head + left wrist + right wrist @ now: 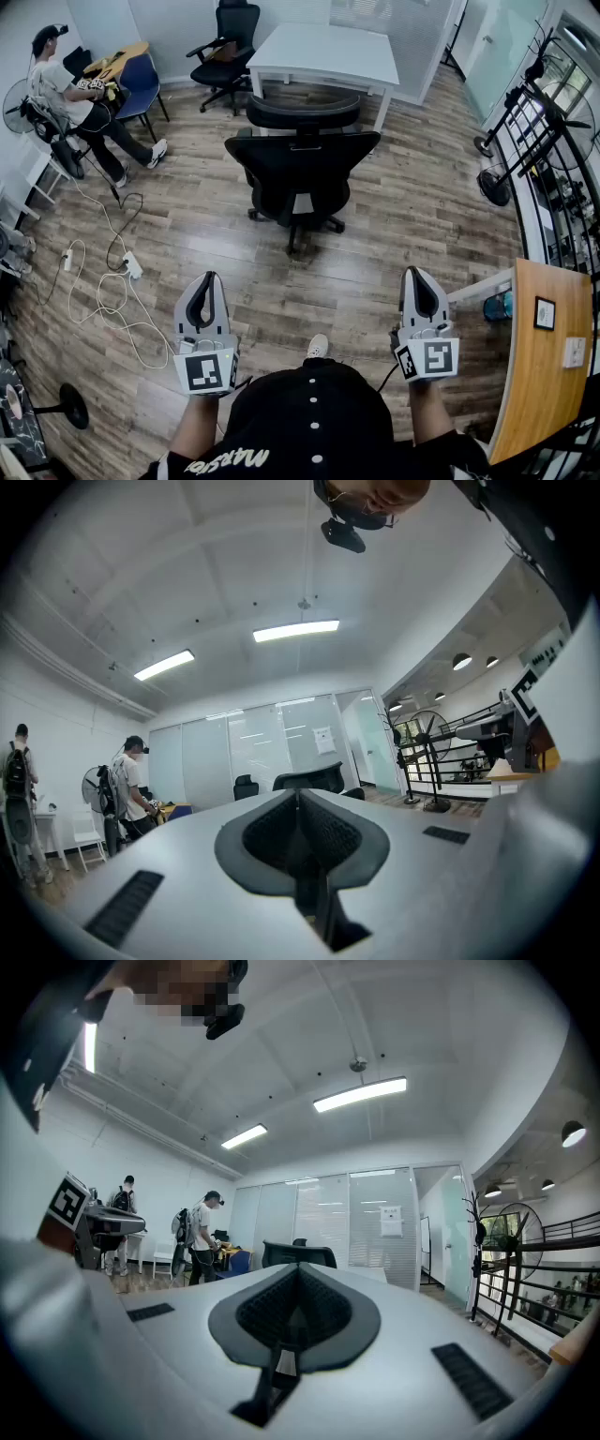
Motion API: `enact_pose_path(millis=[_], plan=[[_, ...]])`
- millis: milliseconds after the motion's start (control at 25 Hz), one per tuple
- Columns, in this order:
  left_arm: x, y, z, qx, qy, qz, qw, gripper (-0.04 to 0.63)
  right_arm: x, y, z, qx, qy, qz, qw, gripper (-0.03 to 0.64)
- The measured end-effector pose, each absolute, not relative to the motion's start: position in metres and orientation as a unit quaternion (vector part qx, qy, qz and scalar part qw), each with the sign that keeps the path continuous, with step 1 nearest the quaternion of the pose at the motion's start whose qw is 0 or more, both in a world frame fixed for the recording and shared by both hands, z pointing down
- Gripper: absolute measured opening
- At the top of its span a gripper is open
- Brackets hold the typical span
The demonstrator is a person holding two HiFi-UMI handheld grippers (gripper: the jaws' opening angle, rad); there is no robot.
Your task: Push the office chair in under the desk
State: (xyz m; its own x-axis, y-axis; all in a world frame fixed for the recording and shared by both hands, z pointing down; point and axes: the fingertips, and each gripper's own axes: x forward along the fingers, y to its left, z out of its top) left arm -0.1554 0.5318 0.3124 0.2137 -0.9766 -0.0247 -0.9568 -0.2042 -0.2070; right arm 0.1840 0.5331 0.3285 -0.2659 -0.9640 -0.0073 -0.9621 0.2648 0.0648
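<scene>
A black mesh office chair stands on the wood floor with its back toward me, just short of the white desk behind it. My left gripper is held low at the lower left, shut and empty, well short of the chair. On the lower right my right gripper is likewise shut with nothing in it. In the left gripper view the chair's top peeks over the closed left gripper. The right gripper view shows the chair's headrest beyond the closed right gripper.
A second black chair sits at the desk's far left. A person sits at the left by a blue chair. Cables and a power strip lie on the floor at the left. A wooden desk and black racks line the right.
</scene>
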Motion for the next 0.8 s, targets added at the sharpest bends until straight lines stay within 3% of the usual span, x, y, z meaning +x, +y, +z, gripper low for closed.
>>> enact_pose_path(millis=[800], plan=[[-0.1455,0.5250,0.3124,-0.785,0.611,-0.058,0.087,0.023,0.1792,0.5247,0.3304,0.596,-0.802,-0.028,0.021,0.028]])
